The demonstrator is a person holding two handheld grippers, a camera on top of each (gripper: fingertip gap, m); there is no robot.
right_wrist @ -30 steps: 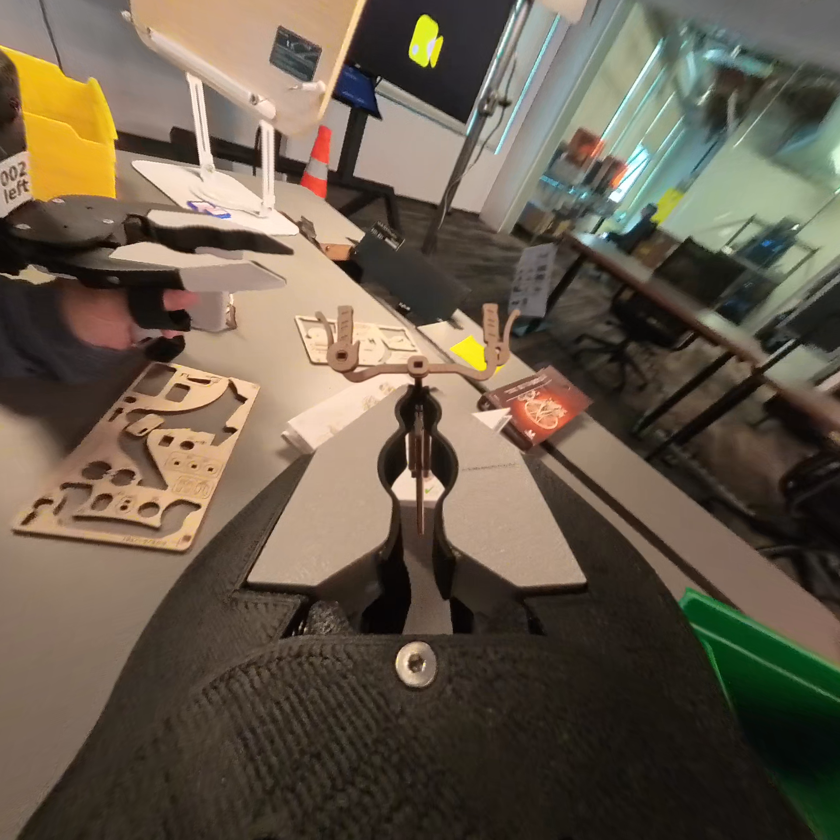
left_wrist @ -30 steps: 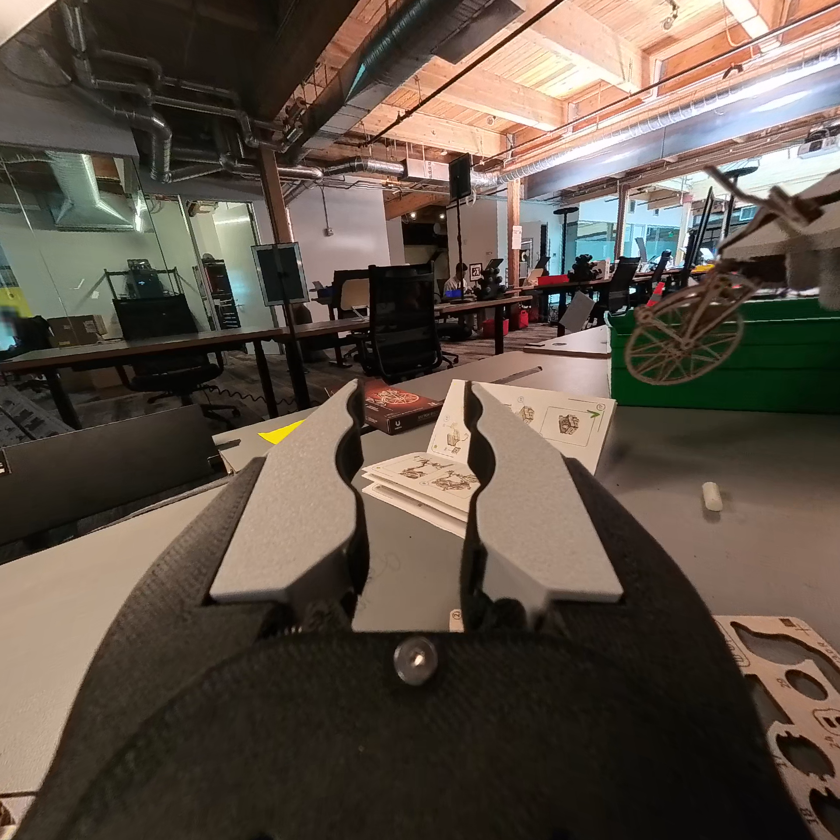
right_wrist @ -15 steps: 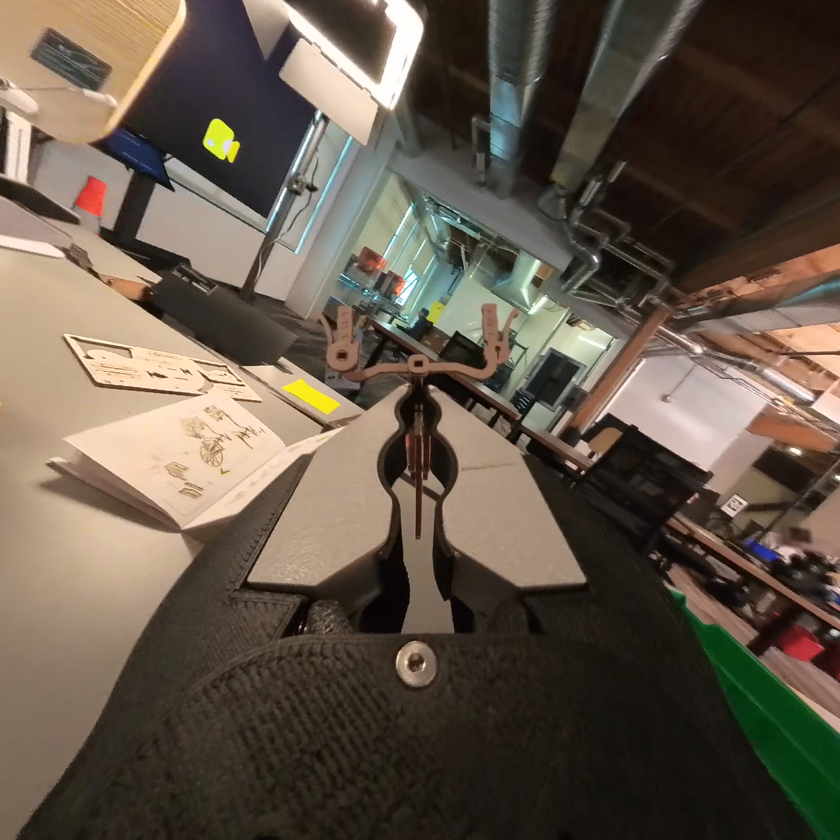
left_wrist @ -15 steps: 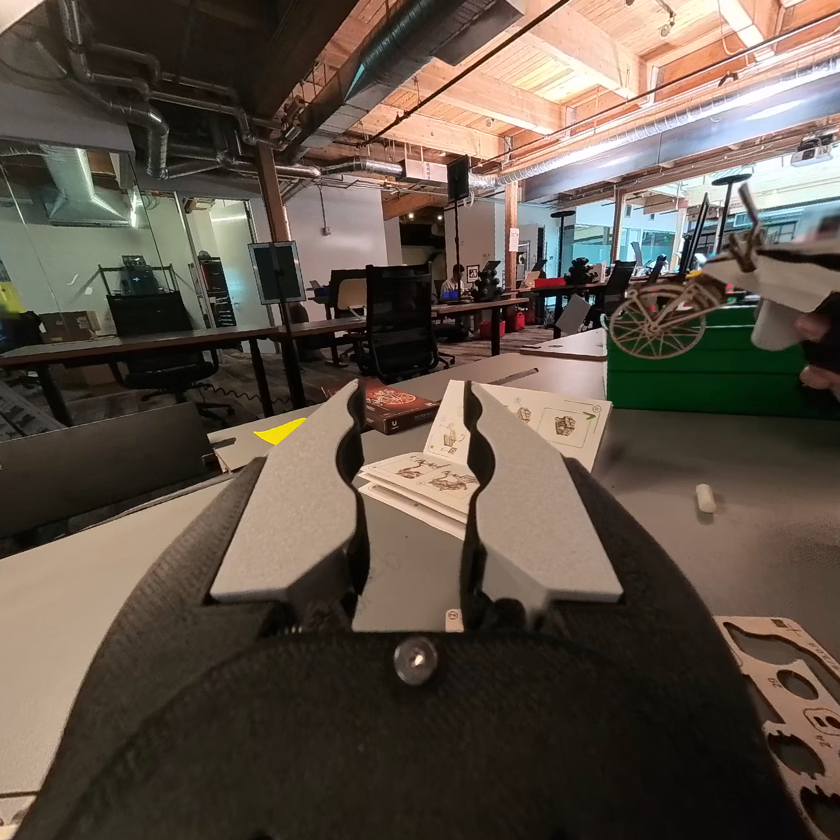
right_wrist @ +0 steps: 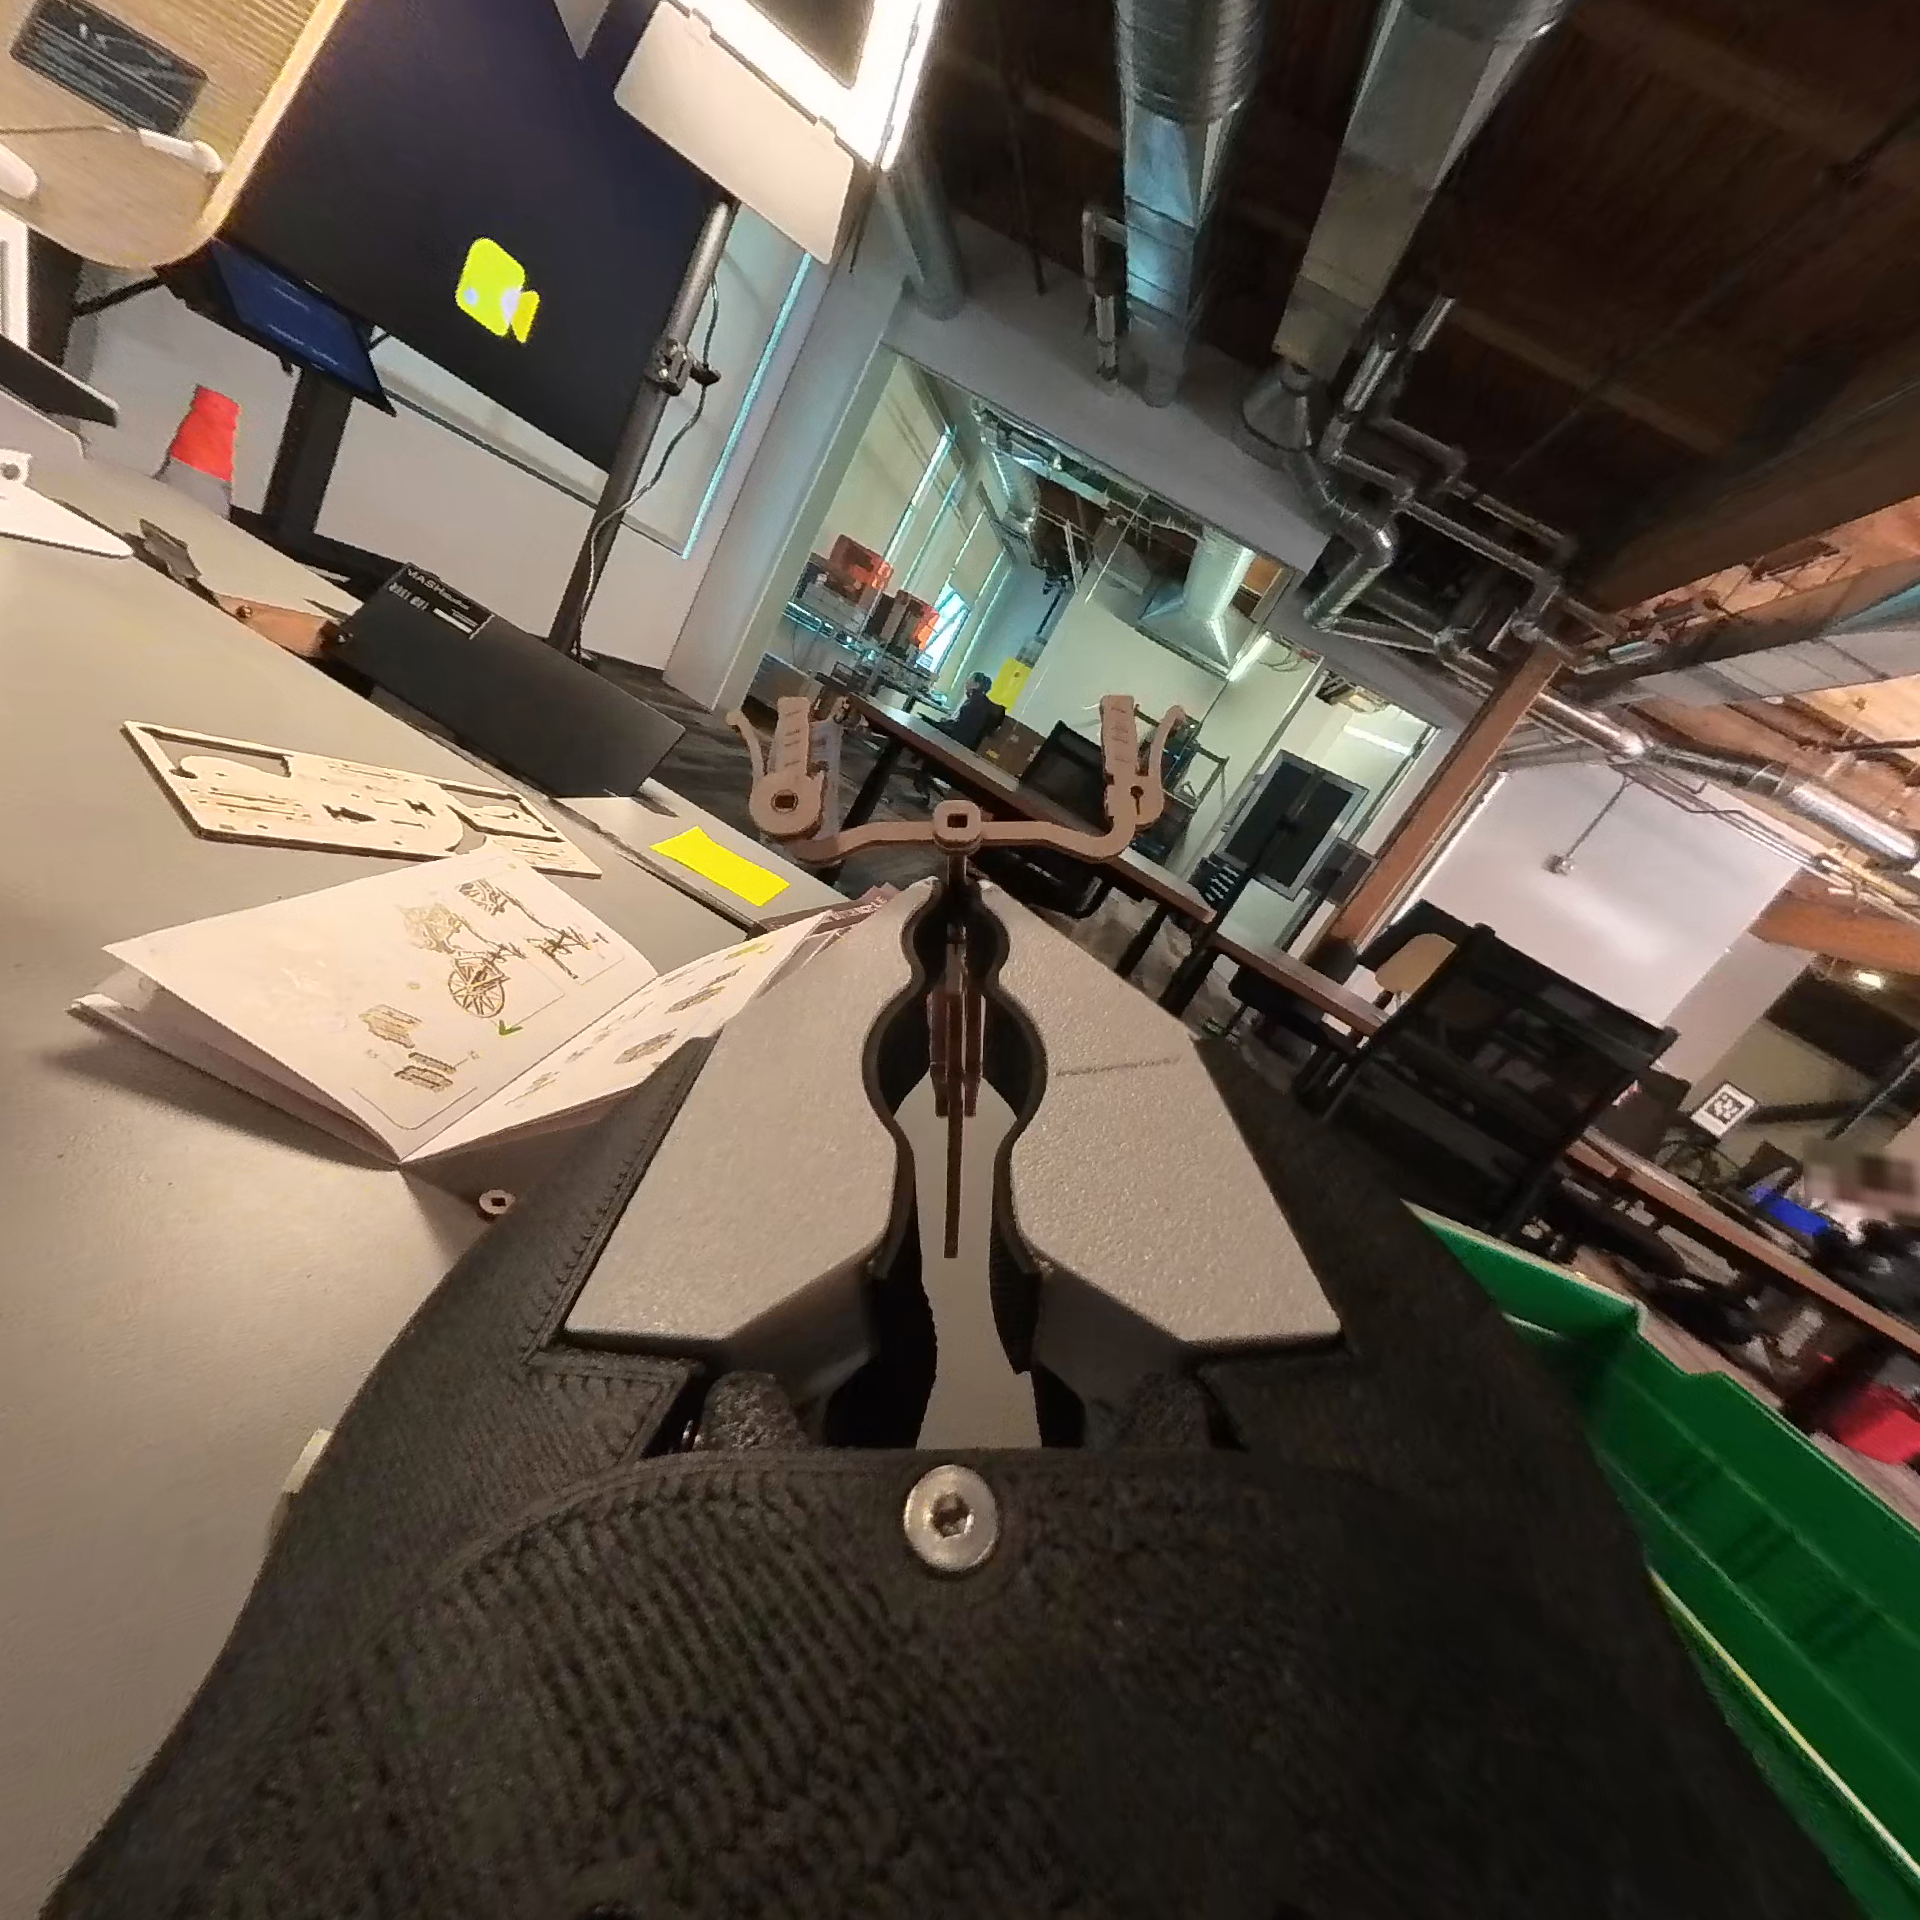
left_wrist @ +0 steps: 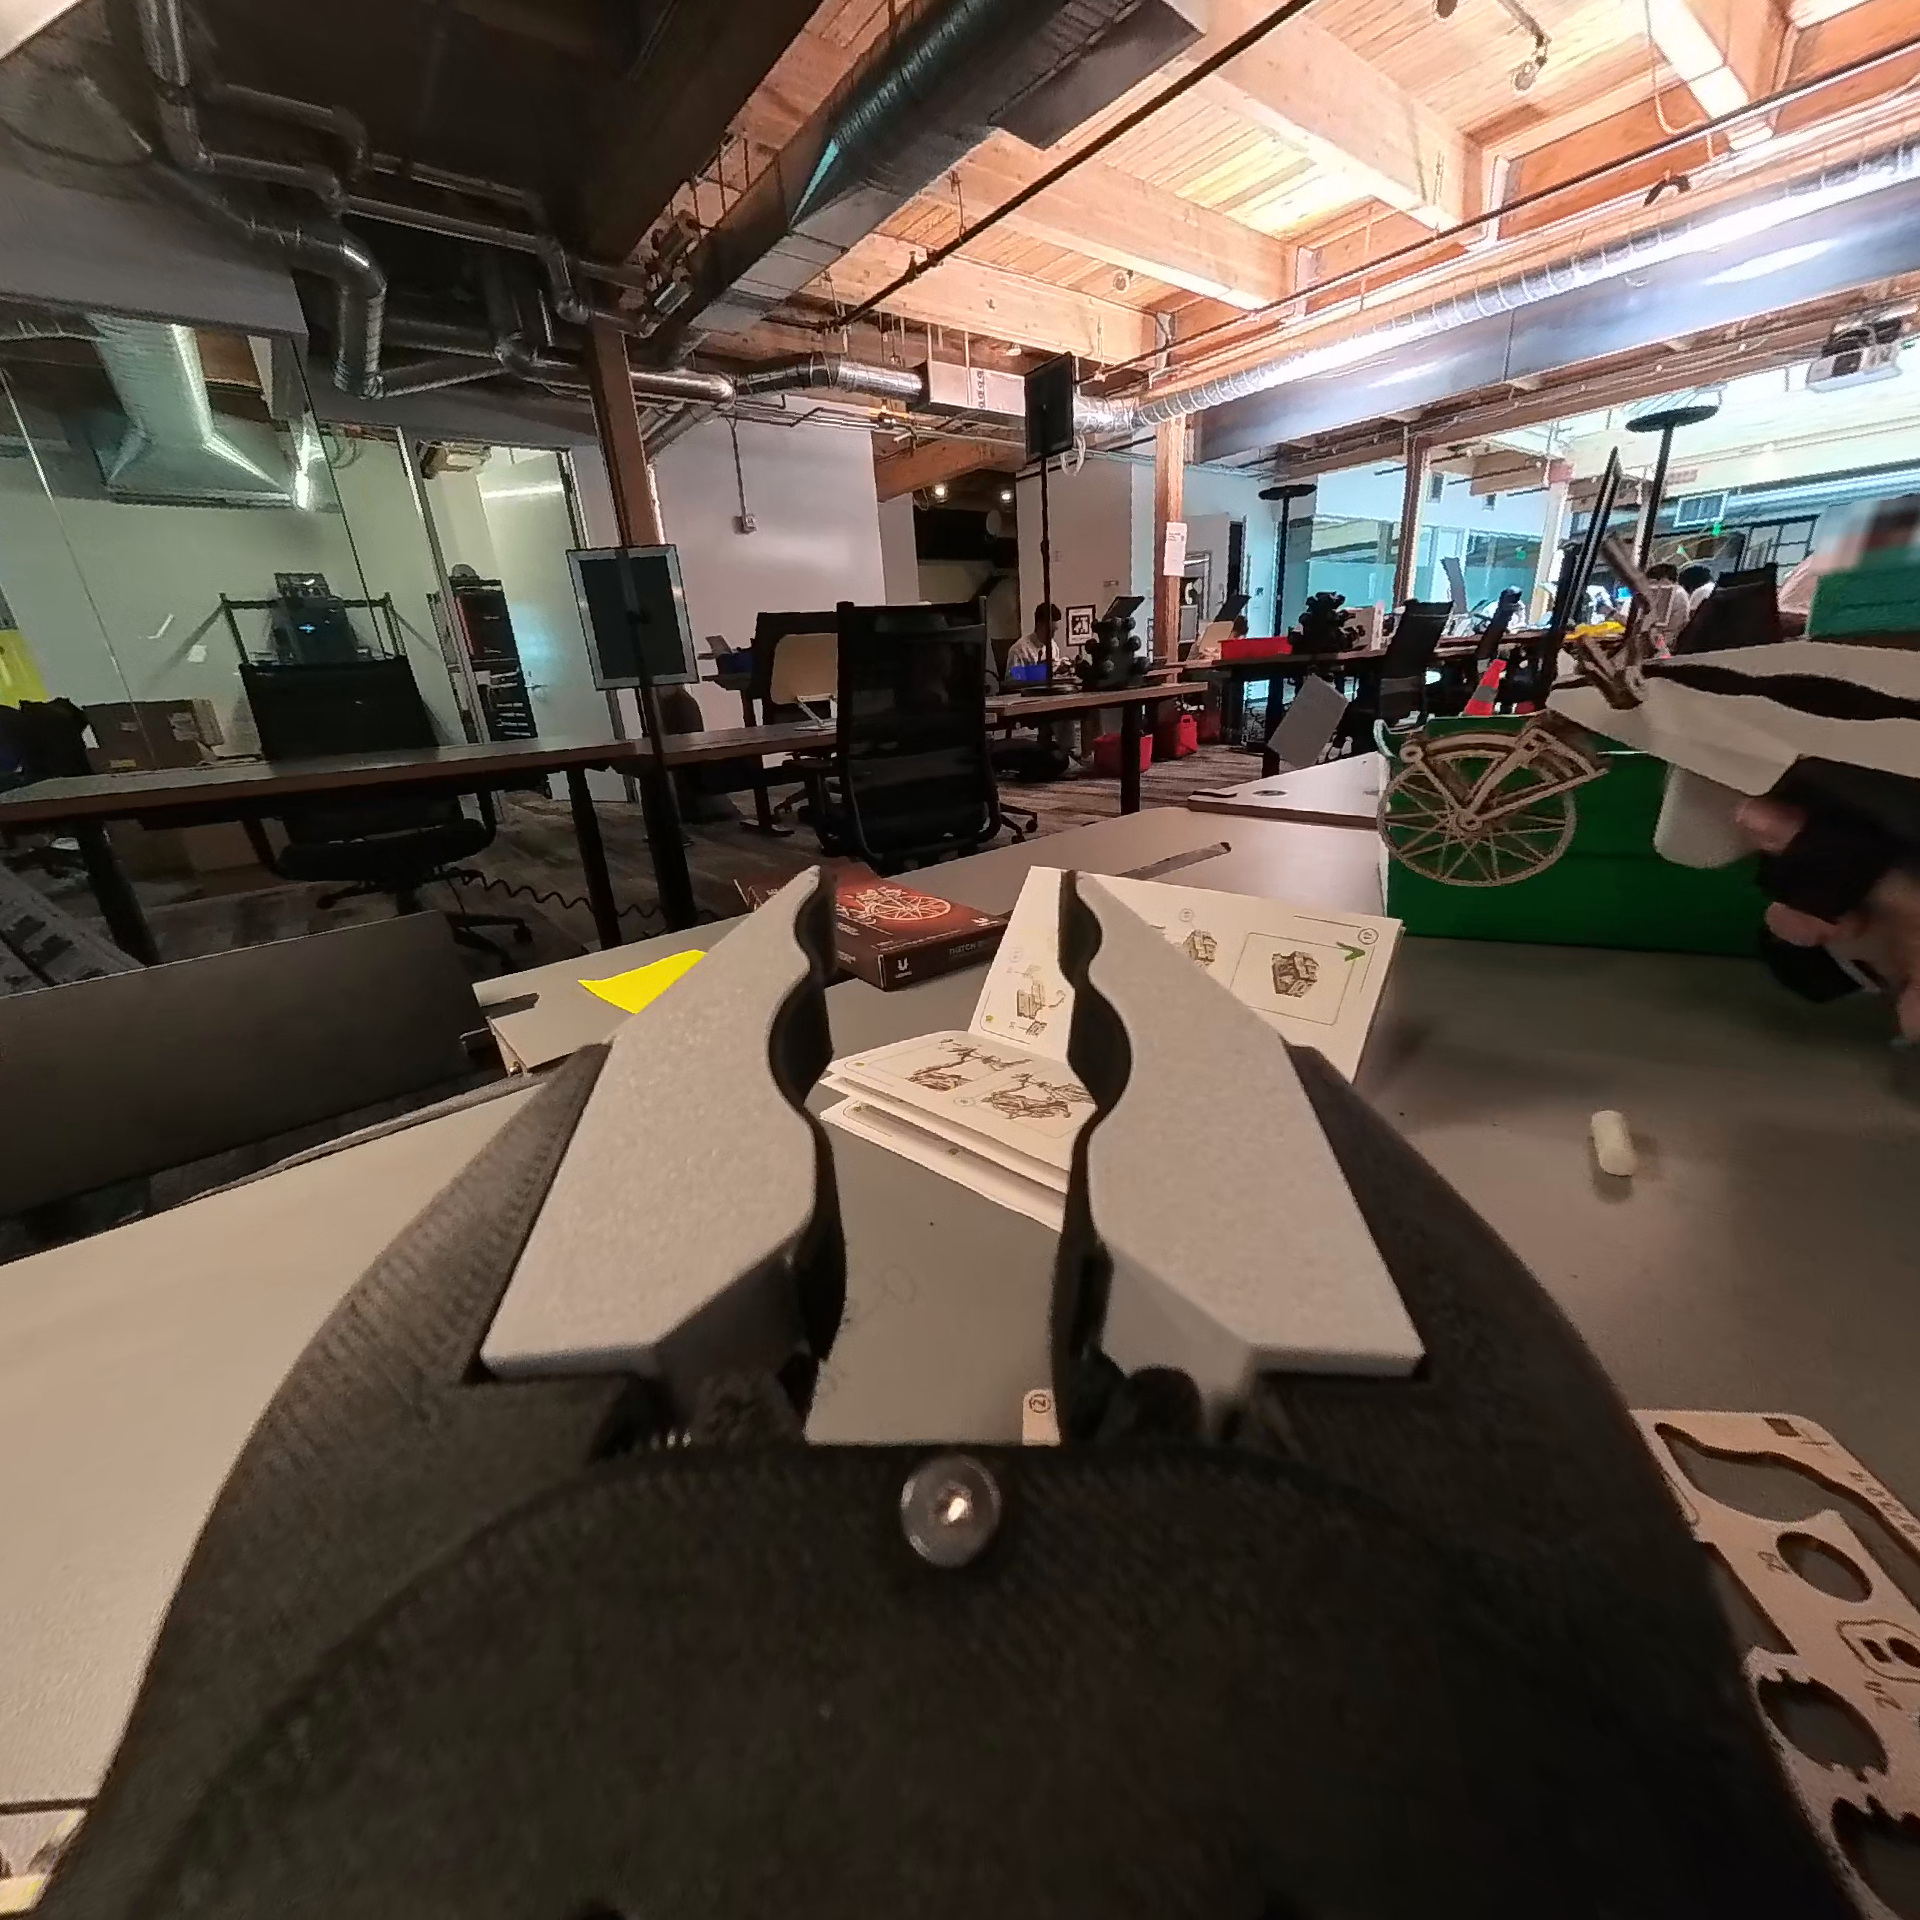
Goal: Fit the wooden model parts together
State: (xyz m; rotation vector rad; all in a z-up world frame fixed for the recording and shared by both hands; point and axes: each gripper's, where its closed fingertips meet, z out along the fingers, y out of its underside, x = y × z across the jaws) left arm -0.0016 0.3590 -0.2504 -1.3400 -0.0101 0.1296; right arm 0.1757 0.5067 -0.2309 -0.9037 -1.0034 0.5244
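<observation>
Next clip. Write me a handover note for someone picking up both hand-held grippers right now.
Left hand-held gripper: open, empty, above the table.
Right hand-held gripper: shut on the wooden bicycle model, held in the air; handlebars stick out past the fingertips.
Instruction booklet lies open on the table; two cut-out wooden sheets lie flat.
Done: wheel and handlebars fitted.
Left: cannot tell which parts remain; check the booklet.

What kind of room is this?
Probably an open-plan office or workshop: long dark desks with black office chairs, exposed silver ceiling ducts, and a large dark wall screen.
</observation>
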